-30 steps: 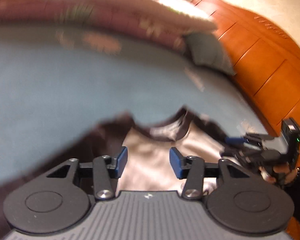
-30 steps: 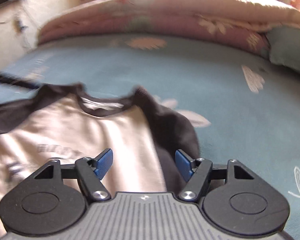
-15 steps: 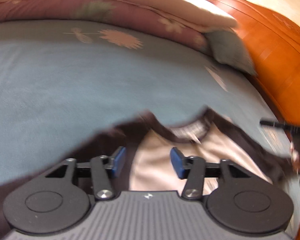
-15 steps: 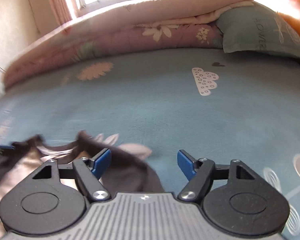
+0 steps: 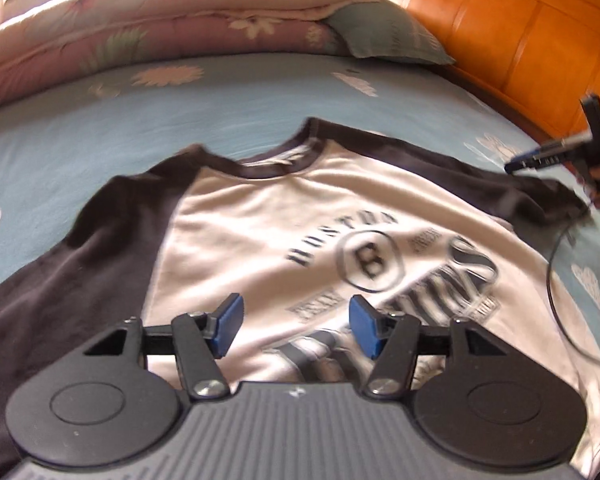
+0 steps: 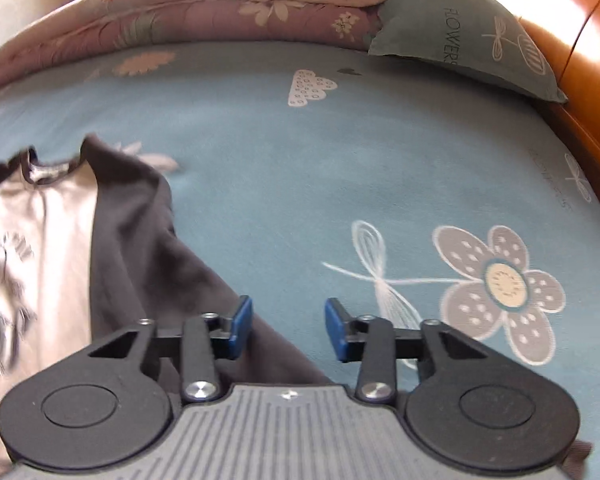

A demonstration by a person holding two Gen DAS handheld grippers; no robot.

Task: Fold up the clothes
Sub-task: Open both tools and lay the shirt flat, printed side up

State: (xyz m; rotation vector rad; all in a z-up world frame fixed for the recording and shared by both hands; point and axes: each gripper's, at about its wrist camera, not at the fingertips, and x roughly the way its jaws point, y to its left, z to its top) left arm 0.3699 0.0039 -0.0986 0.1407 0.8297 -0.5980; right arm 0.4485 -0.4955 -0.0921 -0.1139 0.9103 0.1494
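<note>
Two hand-held grippers hover over a raglan T-shirt (image 5: 268, 236) spread face-up on the blue bedsheet (image 6: 339, 168). Left gripper (image 5: 296, 330), jaws apart and empty, is above the shirt's printed chest; right gripper (image 6: 288, 328), likewise parted, is above the shirt's dark sleeve (image 6: 148, 256) edge.

A white T-shirt (image 5: 268, 236) with dark brown raglan sleeves and collar and black printed lettering lay spread front-up on the blue bed, its collar toward the bed's quilt-covered far edge.
</note>
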